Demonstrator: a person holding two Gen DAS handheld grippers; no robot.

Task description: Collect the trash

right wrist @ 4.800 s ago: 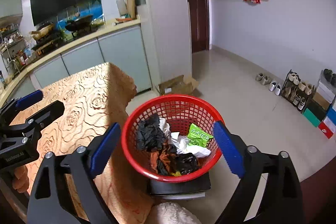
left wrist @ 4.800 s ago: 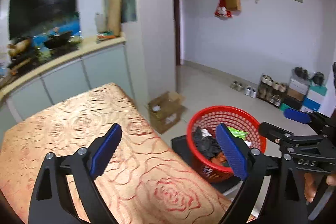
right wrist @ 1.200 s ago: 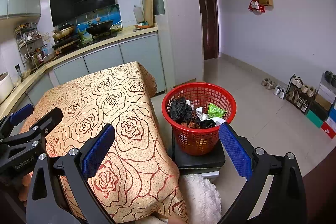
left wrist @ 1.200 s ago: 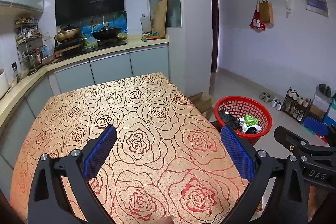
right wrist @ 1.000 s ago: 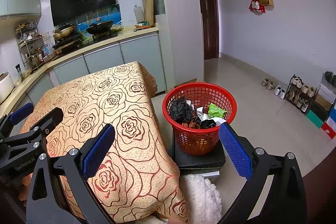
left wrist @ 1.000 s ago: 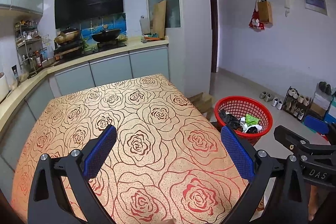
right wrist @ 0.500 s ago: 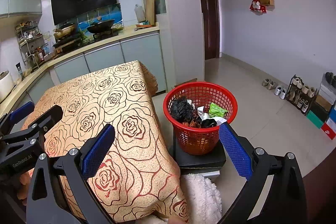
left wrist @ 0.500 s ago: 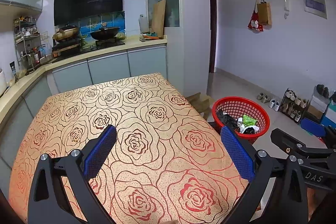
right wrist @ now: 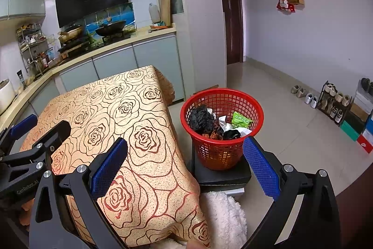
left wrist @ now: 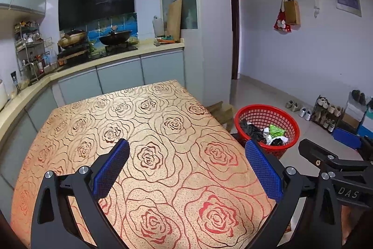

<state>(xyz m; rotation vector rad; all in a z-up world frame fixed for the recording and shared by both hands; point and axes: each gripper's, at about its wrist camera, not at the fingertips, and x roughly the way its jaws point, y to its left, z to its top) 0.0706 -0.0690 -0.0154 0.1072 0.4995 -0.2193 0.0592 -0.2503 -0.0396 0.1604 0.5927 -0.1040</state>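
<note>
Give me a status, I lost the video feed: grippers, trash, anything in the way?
Left gripper open, empty, over the table. Right gripper open, empty. Trash sits in the red basket beside the table. Nothing in the way.

The left gripper and right gripper are held level side by side, both with jaws spread wide and holding nothing.
</note>
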